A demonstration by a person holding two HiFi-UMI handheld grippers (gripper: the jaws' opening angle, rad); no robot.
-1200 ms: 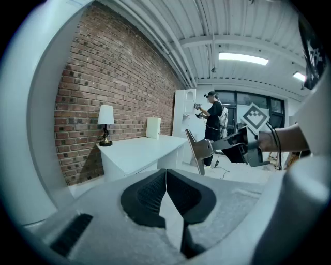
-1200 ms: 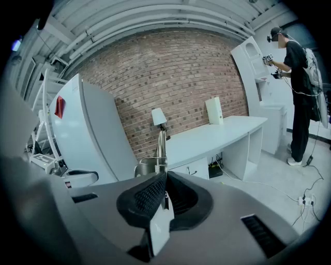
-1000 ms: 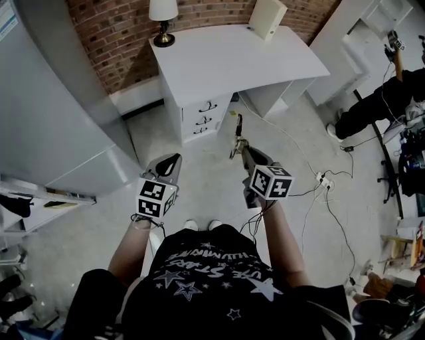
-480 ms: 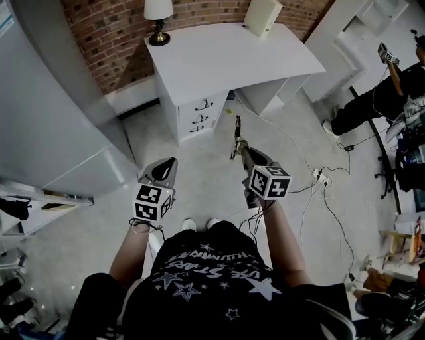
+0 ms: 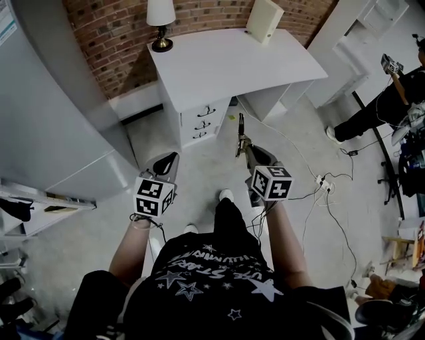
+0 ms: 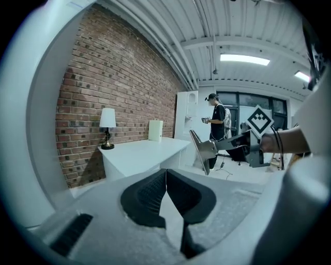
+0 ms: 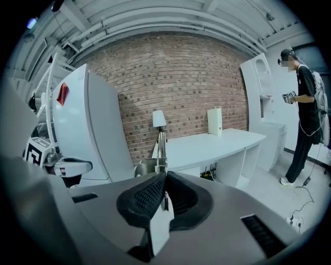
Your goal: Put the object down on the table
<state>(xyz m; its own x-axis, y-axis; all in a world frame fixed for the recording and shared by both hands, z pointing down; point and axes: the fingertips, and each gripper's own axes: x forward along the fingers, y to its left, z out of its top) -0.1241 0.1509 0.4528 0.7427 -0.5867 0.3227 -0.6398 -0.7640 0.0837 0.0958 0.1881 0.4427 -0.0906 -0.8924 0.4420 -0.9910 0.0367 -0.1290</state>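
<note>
My right gripper [image 5: 247, 150] is shut on a slim metal utensil [image 5: 240, 130] that sticks out ahead of its jaws, above the floor and short of the white desk [image 5: 232, 63]. In the right gripper view the utensil [image 7: 161, 150] rises from between the closed pads of the right gripper [image 7: 164, 186], with the desk [image 7: 217, 142] beyond it. My left gripper [image 5: 166, 163] hangs level beside it with nothing in it. Its pads meet in the left gripper view [image 6: 166, 178], where the utensil's flat blade [image 6: 199, 150] shows to the right.
A lamp [image 5: 160, 20] and a white box [image 5: 264, 18] stand at the desk's back edge, against a brick wall. A large white fridge [image 5: 40, 119] fills the left. Cables [image 5: 325, 180] lie on the floor at right, where another person [image 5: 372, 109] stands.
The person holding the grippers has put one leg forward between the two grippers. Both grippers have stayed about where they were, the utensil still held.
</note>
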